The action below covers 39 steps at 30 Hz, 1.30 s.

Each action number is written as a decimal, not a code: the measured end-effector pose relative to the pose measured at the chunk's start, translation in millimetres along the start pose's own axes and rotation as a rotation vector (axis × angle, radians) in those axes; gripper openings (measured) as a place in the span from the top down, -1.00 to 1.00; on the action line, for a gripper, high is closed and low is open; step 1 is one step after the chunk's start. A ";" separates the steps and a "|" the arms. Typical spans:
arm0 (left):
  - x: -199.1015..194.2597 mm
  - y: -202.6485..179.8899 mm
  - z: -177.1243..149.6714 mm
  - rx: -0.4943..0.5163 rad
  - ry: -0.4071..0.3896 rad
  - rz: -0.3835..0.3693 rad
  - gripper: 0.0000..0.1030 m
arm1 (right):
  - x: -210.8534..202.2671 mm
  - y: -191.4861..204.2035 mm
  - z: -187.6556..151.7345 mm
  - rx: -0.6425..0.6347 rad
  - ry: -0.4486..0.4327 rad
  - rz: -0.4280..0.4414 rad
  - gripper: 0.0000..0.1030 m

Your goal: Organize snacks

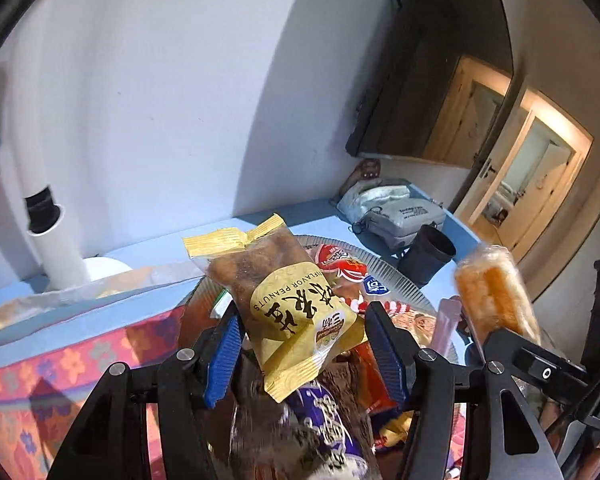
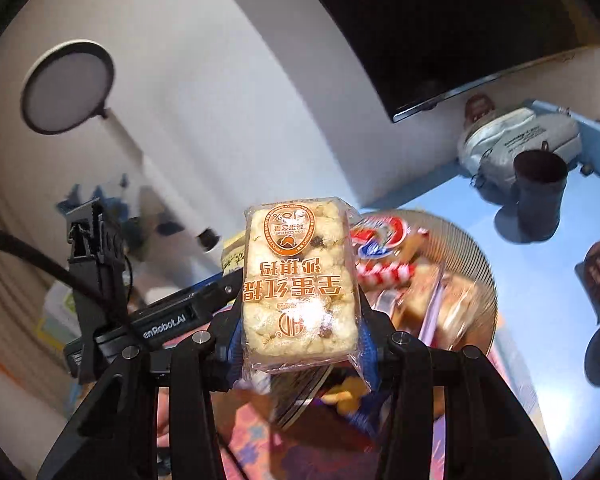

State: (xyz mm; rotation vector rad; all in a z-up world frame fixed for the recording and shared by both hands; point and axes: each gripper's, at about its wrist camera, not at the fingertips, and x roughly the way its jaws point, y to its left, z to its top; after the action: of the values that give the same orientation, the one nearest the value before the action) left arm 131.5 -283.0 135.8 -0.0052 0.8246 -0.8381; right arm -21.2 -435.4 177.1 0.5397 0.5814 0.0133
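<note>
Yellow peanut packet (image 1: pixel 296 304) clamped between blue pads of left gripper (image 1: pixel 300 344), raised above ribbed glass plate (image 1: pixel 400 276) heaped with snacks. Right gripper (image 2: pixel 300 340) pinches clear-wrapped puffed rice cake (image 2: pixel 300 284), also lifted over plate (image 2: pixel 476 264). Dark cup (image 2: pixel 540 188) and grey pouch (image 2: pixel 516 140) far right on blue table (image 2: pixel 540 280).

Light-blue desk (image 2: pixel 452 196) carried a ribbed plate (image 2: pixel 476 264) heaped with snack packs, a dark cup (image 2: pixel 538 192), a grey pouch (image 2: pixel 516 140) near the wall.
</note>
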 end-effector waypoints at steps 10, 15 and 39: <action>-14.3 24.8 -7.6 -0.063 0.033 -0.014 -0.48 | 1.7 -21.1 -5.4 0.034 0.060 0.047 -0.15; -61.1 37.6 -18.7 -0.106 -0.015 -0.017 -0.49 | -21.2 2.2 -16.0 0.004 0.039 0.065 -0.15; -230.2 121.2 -236.5 -0.233 -0.197 0.641 -0.66 | 56.6 173.1 -200.5 -0.474 0.135 -0.048 -0.18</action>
State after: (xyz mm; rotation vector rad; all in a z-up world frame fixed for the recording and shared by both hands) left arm -31.1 24.0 81.6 -0.0275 0.6744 -0.1325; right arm -55.4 -180.6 91.6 0.0639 0.6968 0.1397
